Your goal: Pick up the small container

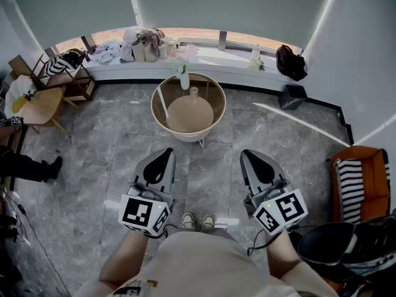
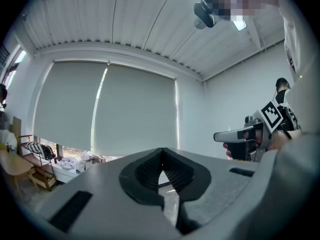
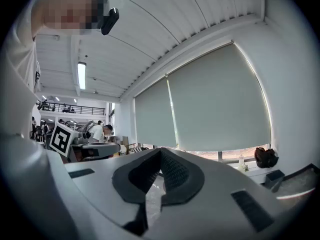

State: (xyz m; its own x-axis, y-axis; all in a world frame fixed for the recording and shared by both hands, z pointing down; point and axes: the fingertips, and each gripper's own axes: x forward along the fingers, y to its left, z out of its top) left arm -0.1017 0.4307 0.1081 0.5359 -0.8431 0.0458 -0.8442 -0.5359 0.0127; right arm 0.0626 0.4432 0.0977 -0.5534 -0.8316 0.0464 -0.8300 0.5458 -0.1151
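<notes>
Left tongs [image 1: 165, 152], right tongs [image 1: 248, 154] closed; small container [image 1: 193, 93] upright.

I record the grey plastic left gripper [image 2: 161, 153] held level, jaws closed tip to tip with nothing between them. Ahead, pale grey roller blinds [image 2: 105, 109] cover the window above a cluttered white sill [image 2: 80, 161]. At right, a hand [image 2: 229, 150] holds the grey right gripper [image 2: 224, 135], whose black-and-white marker cube [image 2: 272, 115] is visible.

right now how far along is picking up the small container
Done: nothing yet; the small container stands untouched on the round table beside a white vase. In hand: nothing; the left gripper and right gripper are both shut and empty, well short of the table. Left: approach, open a gripper, grasp, lift.
</notes>
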